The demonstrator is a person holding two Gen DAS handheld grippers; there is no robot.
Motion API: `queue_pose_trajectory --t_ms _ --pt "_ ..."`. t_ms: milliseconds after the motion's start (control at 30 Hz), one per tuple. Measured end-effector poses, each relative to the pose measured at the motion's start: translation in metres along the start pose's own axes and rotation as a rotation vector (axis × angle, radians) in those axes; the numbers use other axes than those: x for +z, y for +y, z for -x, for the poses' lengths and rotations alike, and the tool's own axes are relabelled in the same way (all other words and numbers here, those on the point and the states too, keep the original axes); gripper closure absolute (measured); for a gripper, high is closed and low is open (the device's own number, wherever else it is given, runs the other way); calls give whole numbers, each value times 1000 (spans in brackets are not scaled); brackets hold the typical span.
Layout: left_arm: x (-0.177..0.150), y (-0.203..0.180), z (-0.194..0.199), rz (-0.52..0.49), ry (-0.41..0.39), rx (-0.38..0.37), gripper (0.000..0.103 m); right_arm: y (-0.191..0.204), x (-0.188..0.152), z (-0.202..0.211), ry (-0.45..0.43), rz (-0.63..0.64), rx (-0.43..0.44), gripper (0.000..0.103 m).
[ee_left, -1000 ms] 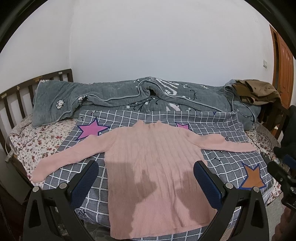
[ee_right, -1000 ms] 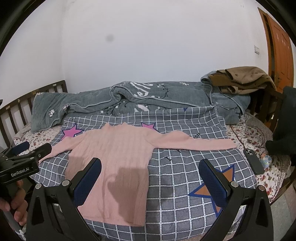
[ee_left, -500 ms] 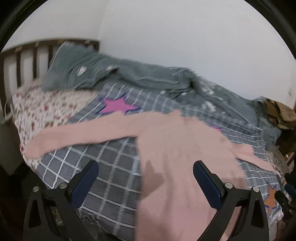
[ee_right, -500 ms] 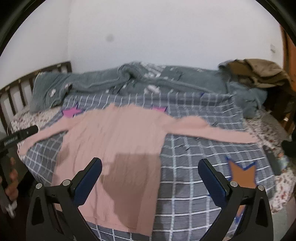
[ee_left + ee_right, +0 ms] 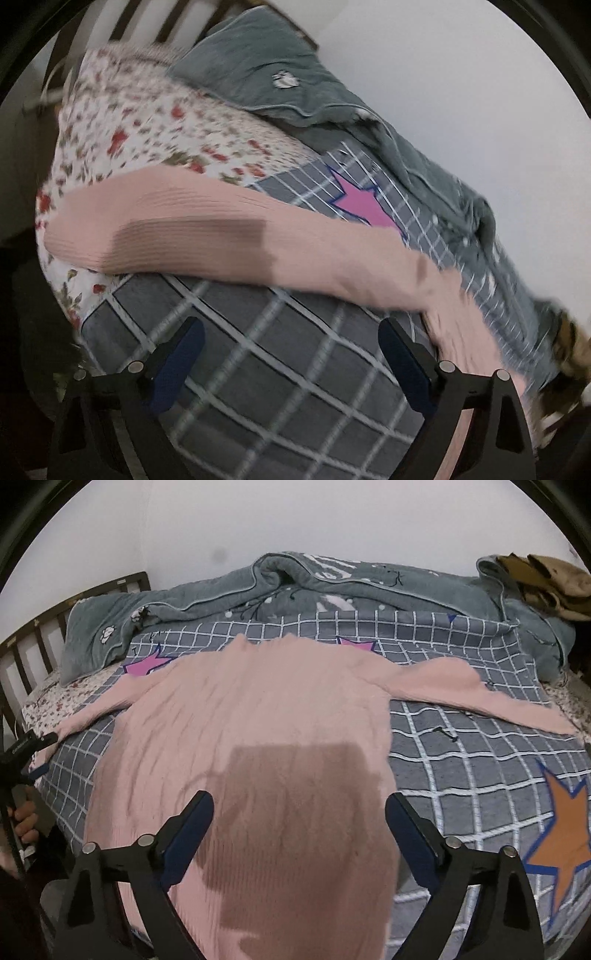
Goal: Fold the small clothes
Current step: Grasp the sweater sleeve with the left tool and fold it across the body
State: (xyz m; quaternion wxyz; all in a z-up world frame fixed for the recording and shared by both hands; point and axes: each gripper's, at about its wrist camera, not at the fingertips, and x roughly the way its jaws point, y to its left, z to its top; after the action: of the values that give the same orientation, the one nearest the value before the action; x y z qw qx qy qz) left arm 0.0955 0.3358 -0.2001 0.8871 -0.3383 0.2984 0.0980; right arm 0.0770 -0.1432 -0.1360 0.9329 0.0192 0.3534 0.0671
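Both hand-held grippers spread wide, nothing between the fingers. Left hand-held gripper has swung left and down from the sweater's body to its outstretched sleeve. Right hand-held gripper has dropped closer over the pink sweater, flat on the checked blanket.

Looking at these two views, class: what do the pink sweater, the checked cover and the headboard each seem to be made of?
Pink sweater: soft knit, probably wool or acrylic; lengthwise ribs show, matte.
Checked cover: thin woven or jersey cloth, likely cotton; printed grid and stars, no sheen.
Headboard: dark wood by its look; slats with a dull brown finish.
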Motion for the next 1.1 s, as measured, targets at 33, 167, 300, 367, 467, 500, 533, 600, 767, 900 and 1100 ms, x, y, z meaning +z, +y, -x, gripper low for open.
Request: queue_pose_trajectory --t_ms 33,167,300,367,467,500,533,600,767,900,1100 --pt "3 5 -4 19 3 -6 10 0 2 -4 2 -5 4 14" --pt "14 27 -15 90 -6 11 17 2 9 -14 5 -14 11 15" --pt "21 39 -16 137 -62 53 29 5 18 -20 -7 -18 14 15" --pt "24 46 -15 170 -82 76 43 5 21 -22 -11 -14 16 15" --pt "29 53 -10 182 -102 143 75 5 28 -25 -25 -5 14 15" --pt "32 52 -6 171 -112 154 92 4 30 -26 -30 -5 14 15" --pt "34 52 -4 161 -118 157 94 2 31 -27 -34 -8 20 15" --pt "43 39 6 117 -144 181 95 -4 35 -28 -45 -22 41 15" --pt "65 -21 26 -35 -203 213 96 -23 44 -28 -69 -39 66 15" --pt "75 -108 29 -217 -229 172 96 -46 48 -21 -99 -44 61 15" --pt "50 -248 10 -445 -189 -22 96 -87 50 -10 -134 -54 34 15"
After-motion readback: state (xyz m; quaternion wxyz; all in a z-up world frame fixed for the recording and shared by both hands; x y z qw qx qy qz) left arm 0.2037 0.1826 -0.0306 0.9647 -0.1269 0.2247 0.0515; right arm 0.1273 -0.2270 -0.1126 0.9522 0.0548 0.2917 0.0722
